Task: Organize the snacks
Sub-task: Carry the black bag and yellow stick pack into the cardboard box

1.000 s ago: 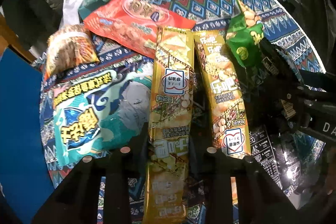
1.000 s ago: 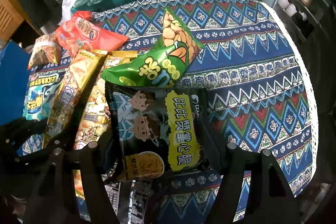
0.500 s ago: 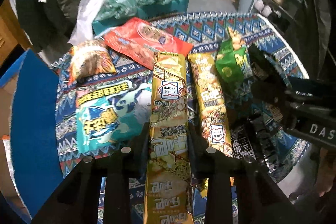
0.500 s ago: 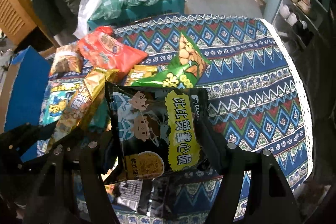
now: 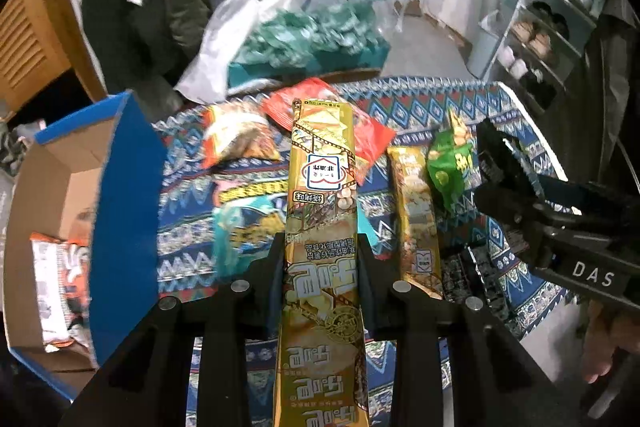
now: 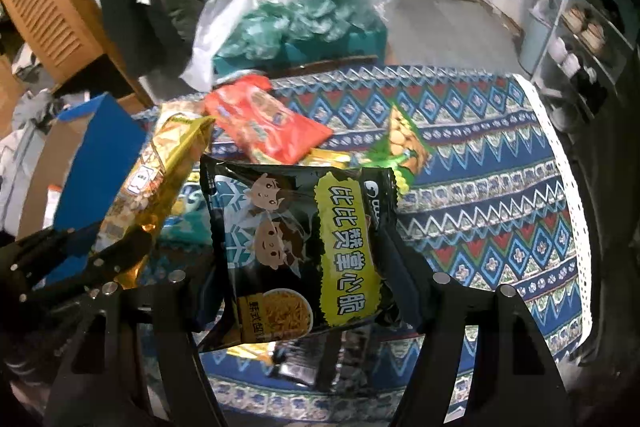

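Note:
My left gripper (image 5: 320, 251) is shut on a long gold snack pack (image 5: 322, 187) and holds it above the patterned table. My right gripper (image 6: 304, 251) is shut on a black noodle snack bag (image 6: 296, 239), also lifted. The gold pack also shows in the right wrist view (image 6: 160, 171), and the right gripper shows in the left wrist view (image 5: 504, 163). On the table lie a second gold pack (image 5: 416, 211), a green peanut bag (image 5: 452, 167), a red bag (image 6: 268, 123), a teal bag (image 5: 244, 227) and an orange bag (image 5: 236, 139).
An open blue cardboard box (image 5: 124, 211) stands at the left of the table, with an orange and white pack (image 5: 60, 283) inside. A teal box with plastic bags (image 5: 304, 47) sits beyond the table's far edge. A shoe rack (image 5: 552, 39) stands at the right.
Both grippers have risen with their packs, so the table looks farther away. The blue box has come into view at the left.

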